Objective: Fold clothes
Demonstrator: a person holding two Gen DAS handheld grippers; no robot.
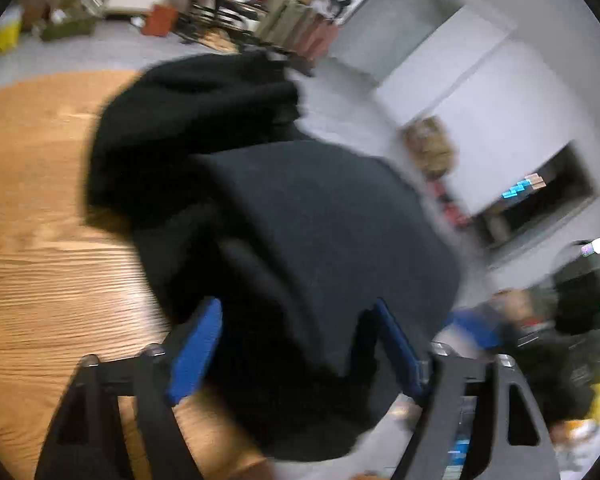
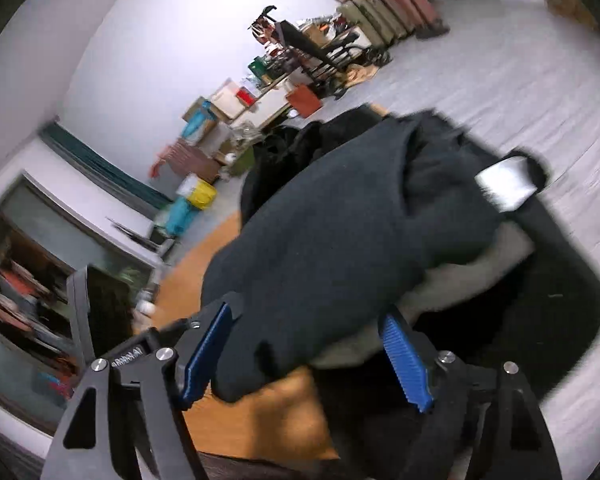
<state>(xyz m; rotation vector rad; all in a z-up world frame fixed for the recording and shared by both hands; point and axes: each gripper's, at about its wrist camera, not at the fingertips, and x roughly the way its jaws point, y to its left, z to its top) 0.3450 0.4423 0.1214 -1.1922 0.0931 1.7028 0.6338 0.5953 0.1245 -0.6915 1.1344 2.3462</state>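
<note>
**Dark garment bunched between both spread grippers over the table edge**

Left wrist view: the left gripper (image 1: pixel 296 316) has its jaws spread wide, one blue pad at 7 o'clock and the other at 5 o'clock. The garment (image 1: pixel 316 240), dark navy to black, fills the gap between them and hangs over the nearer part of the frame. No pad visibly presses the cloth; whether it touches either pad cannot be told through the blur. A second dark heap (image 1: pixel 192 120) lies beyond it toward 11 o'clock on the wooden table (image 1: pixel 40 220), which takes up the 9 o'clock side. Grey floor and clutter run from 12 to 3 o'clock.

Right wrist view: the right gripper (image 2: pixel 306 320) also has its jaws spread, blue pads at 7 and 5 o'clock. The garment (image 2: pixel 324 232) lies bunched between them, its folded edge drooping to 6 o'clock above the table (image 2: pixel 256 416). A pale inner lining (image 2: pixel 468 272) shows at 3 o'clock, and a white label (image 2: pixel 504 184) at 2 o'clock.
</note>
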